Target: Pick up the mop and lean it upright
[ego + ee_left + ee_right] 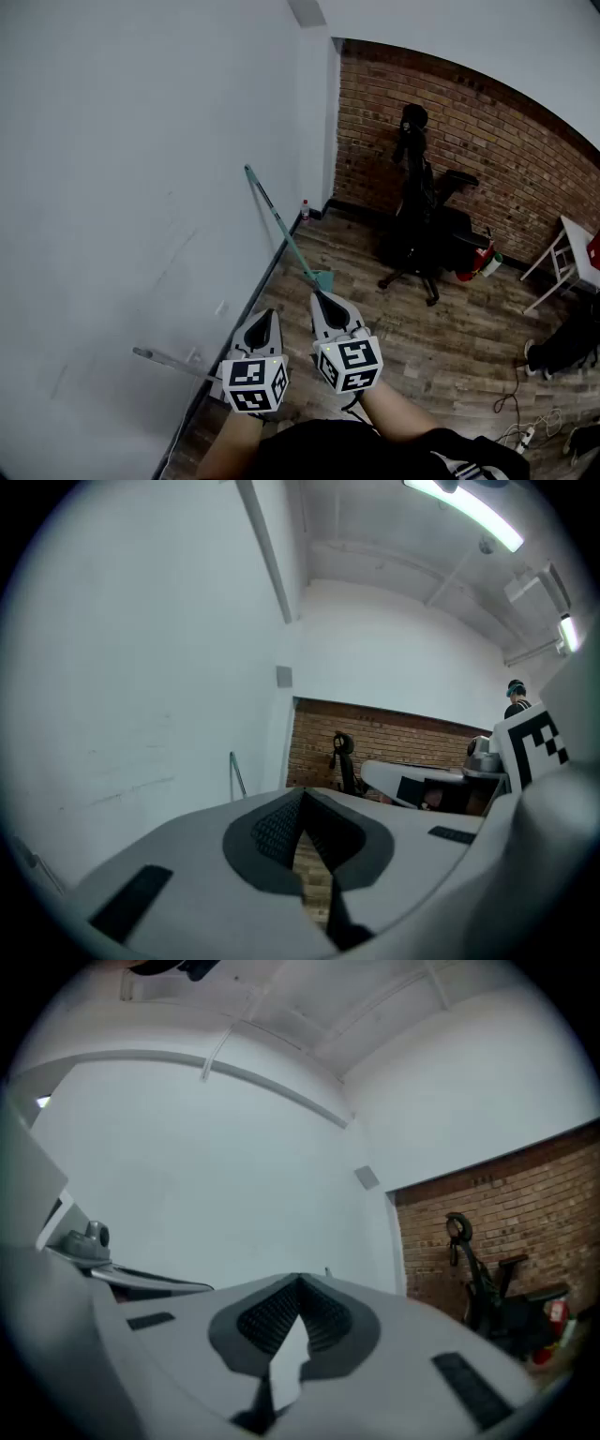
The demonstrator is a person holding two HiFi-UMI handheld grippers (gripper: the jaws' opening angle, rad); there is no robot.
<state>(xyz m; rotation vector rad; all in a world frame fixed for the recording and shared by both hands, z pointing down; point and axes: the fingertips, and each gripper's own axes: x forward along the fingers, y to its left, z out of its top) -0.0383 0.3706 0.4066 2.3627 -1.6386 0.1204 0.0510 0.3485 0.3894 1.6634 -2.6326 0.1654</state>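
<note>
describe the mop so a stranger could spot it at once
Start at the big white wall on the left, near its corner with the brick wall. The mop leans against it, head on the floor. It is the only long thin teal pole; the black chair nearby is bulky.

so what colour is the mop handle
Teal green. The mop handle shows best in the head view.

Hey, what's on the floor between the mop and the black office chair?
Nothing: in the head view, only bare wooden floor separates the mop from the office chair.
</note>
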